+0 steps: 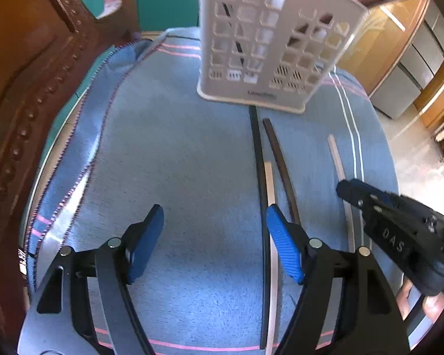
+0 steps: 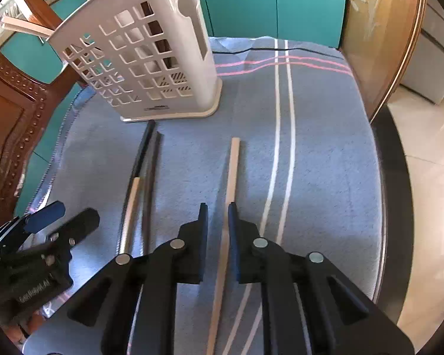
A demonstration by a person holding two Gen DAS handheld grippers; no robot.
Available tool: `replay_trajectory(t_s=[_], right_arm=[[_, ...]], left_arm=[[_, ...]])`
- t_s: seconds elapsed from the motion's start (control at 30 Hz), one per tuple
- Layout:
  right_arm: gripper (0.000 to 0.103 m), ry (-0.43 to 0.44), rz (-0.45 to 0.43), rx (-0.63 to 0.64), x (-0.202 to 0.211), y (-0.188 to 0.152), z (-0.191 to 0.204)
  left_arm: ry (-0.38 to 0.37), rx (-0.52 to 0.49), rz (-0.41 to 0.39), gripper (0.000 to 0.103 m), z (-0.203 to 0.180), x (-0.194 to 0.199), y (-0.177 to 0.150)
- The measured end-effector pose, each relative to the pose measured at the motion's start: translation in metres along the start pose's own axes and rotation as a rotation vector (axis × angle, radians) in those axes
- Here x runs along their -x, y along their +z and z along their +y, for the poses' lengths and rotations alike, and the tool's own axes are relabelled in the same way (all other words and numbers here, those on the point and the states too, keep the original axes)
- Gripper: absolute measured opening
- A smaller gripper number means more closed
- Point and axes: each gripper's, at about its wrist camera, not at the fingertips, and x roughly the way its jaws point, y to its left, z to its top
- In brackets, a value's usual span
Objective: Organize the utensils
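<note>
Left gripper [image 1: 214,242] jaws released over bare cloth [image 1: 177,153]. Right gripper [image 2: 217,236] jaws narrow around pale stick [image 2: 232,165]; contact unclear. Dark sticks [image 2: 146,153] before holder [image 2: 151,68]; near ends hidden.

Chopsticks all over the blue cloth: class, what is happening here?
A person with two-finger tongs in each hand is sorting chopsticks toward the white holder. The right tongs straddle a pale chopstick, not yet pinching it. The left tongs hang open beside three more chopsticks on the cloth.
</note>
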Motion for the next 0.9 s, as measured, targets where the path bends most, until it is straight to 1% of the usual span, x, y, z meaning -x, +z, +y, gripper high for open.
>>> replay_trajectory(t_s=[0.13, 0.17, 0.27, 0.47, 0.5, 0.6, 0.67, 0.8, 0.83, 0.9], right_arm=[[0.017, 0.002, 0.021, -0.022, -0.007, 0.001, -0.004], [0.018, 0.004, 0.023, -0.026, -0.007, 0.001, -0.004], [0.023, 0.008, 0.025, -0.034, -0.007, 0.002, -0.006], [0.023, 0.015, 0.030, -0.045, -0.007, 0.004, -0.012], [0.023, 0.016, 0.031, -0.049, -0.007, 0.004, -0.014], [0.023, 0.018, 0.032, -0.058, -0.006, 0.004, -0.018], [0.023, 0.020, 0.032, -0.060, -0.005, 0.004, -0.019], [0.025, 0.021, 0.035, -0.058, -0.005, 0.005, -0.021], [0.025, 0.021, 0.035, -0.058, -0.006, 0.005, -0.021], [0.025, 0.019, 0.035, -0.058, -0.005, 0.005, -0.020]], left_arm=[[0.000, -0.035, 0.035, 0.073, -0.005, -0.013, -0.003], [-0.001, -0.043, 0.022, 0.073, -0.006, -0.013, -0.004], [0.004, -0.068, 0.016, 0.073, -0.009, -0.013, -0.003], [-0.009, -0.098, 0.009, 0.076, -0.011, -0.015, -0.002], [-0.005, -0.104, 0.006, 0.076, -0.013, -0.016, -0.002], [0.043, -0.098, -0.010, 0.076, -0.009, -0.015, 0.000], [0.025, -0.083, -0.002, 0.076, -0.005, -0.015, -0.001], [0.018, -0.094, -0.006, 0.076, -0.006, -0.013, -0.003], [0.003, -0.100, 0.011, 0.076, -0.008, -0.015, -0.005], [0.054, -0.140, 0.001, 0.077, -0.018, -0.017, -0.009]])
